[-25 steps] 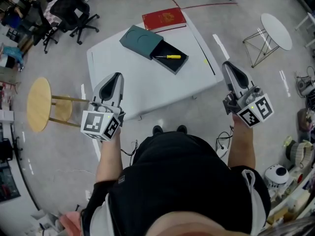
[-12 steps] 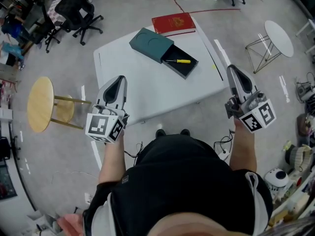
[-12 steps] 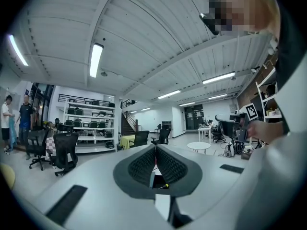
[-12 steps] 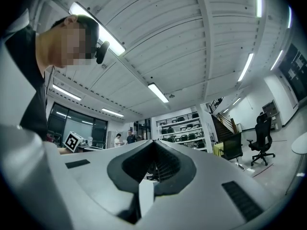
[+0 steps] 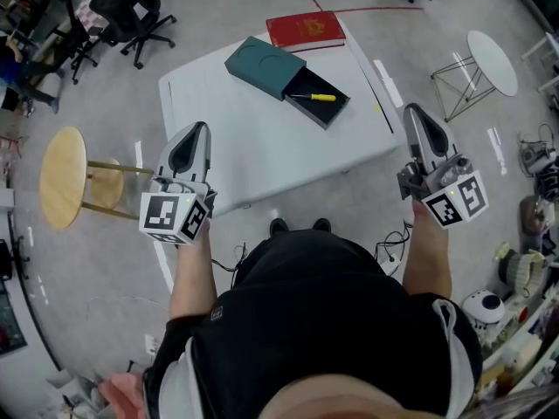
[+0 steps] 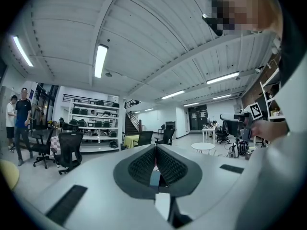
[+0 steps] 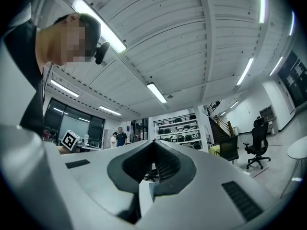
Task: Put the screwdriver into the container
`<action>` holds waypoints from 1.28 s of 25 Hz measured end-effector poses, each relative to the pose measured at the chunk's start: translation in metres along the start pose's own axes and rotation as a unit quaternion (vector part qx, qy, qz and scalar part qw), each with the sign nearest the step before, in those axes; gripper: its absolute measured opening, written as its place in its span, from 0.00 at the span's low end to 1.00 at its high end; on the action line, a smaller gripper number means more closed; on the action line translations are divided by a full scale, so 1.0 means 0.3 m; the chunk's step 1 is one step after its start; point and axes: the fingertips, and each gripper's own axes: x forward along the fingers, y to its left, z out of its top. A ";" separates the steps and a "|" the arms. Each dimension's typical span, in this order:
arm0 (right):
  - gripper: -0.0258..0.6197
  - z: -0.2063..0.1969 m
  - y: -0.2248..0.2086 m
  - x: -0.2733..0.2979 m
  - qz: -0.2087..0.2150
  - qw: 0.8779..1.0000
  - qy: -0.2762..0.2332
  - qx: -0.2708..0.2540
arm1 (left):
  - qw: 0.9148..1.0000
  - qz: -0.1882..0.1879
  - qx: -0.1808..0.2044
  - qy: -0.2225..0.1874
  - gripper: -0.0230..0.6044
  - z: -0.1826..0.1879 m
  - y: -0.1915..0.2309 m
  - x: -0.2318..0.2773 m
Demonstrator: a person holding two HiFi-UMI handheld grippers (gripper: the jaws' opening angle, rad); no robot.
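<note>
- Lying in the pulled-out drawer (image 5: 327,112) of the container (image 5: 265,66), the screwdriver (image 5: 316,97) is seen with its yellow handle turned toward the table's right edge.
- The teal container is set near the far edge of the white table (image 5: 253,147), with the dark drawer drawn out toward the right edge.
- A red book (image 5: 306,30) is laid at the far edge, just beside the container.
- The left gripper (image 5: 197,129) is held off the near left corner, well apart from the container. In the left gripper view its jaws are shown pressed together, with nothing between them.
- The right gripper (image 5: 412,110) is held off the near right corner, also clear of the table's things. In the right gripper view its jaws are likewise closed on nothing.
- Both gripper views are filled with ceiling and room, so both tools are pointed upward.
- A round wooden stool (image 5: 63,177) is seen on the floor beyond the left edge.
</note>
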 end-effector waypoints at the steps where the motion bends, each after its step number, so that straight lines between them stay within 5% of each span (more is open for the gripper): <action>1: 0.09 -0.003 0.000 0.000 -0.001 1.000 0.000 -0.001 | 1.000 0.001 0.000 0.000 0.06 -0.002 0.005 -0.001; 32: 0.09 -0.065 -0.009 0.016 -0.006 1.000 0.014 0.011 | 1.000 0.003 -0.006 0.003 0.06 -0.030 0.026 0.008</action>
